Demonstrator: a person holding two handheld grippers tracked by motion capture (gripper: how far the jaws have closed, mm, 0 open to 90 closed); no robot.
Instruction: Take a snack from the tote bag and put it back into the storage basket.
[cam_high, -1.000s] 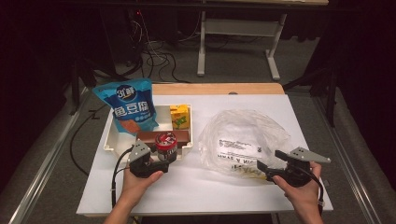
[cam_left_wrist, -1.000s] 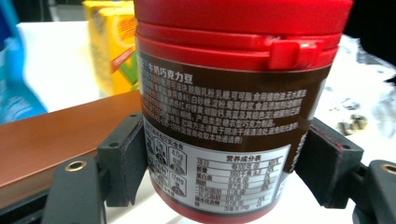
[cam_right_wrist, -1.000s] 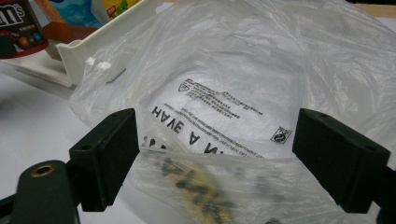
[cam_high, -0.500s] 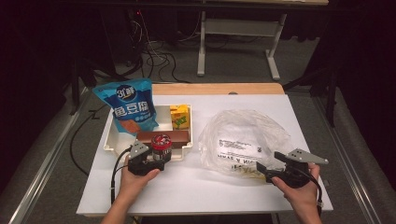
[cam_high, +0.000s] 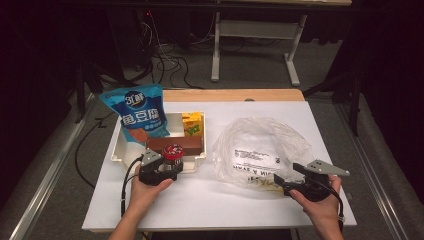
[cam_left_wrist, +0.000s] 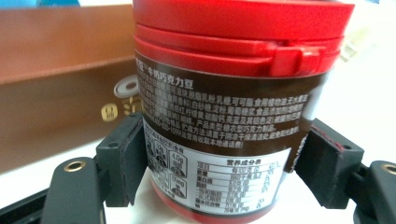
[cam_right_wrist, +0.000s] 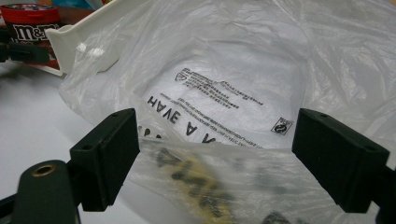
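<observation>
A brown jar with a red lid (cam_high: 173, 151) (cam_left_wrist: 233, 93) is clamped between the pads of my left gripper (cam_high: 172, 160) (cam_left_wrist: 229, 161), which is shut on the jar's lower body. It is upright at the front wall of the white tray (cam_high: 119, 150); I cannot tell whether it rests on anything. My right gripper (cam_high: 286, 175) (cam_right_wrist: 215, 154) stands open at the near edge of a clear plastic bag (cam_high: 260, 147) (cam_right_wrist: 233, 70). The bag's crumpled lower lip lies loosely between the wide-apart jaws. The jar (cam_right_wrist: 30, 23) also shows far left in the right gripper view.
The tray holds a blue snack pouch (cam_high: 137, 115) standing upright, a long brown box (cam_high: 192, 144) (cam_left_wrist: 60, 70) and a yellow carton (cam_high: 192, 124). The white table (cam_high: 220, 205) runs to edges close in front of both hands. Cables trail from the grippers.
My left gripper with the jar has sunk a little and shifted slightly left by the tray's front wall. The right gripper and the bag have stayed put.
</observation>
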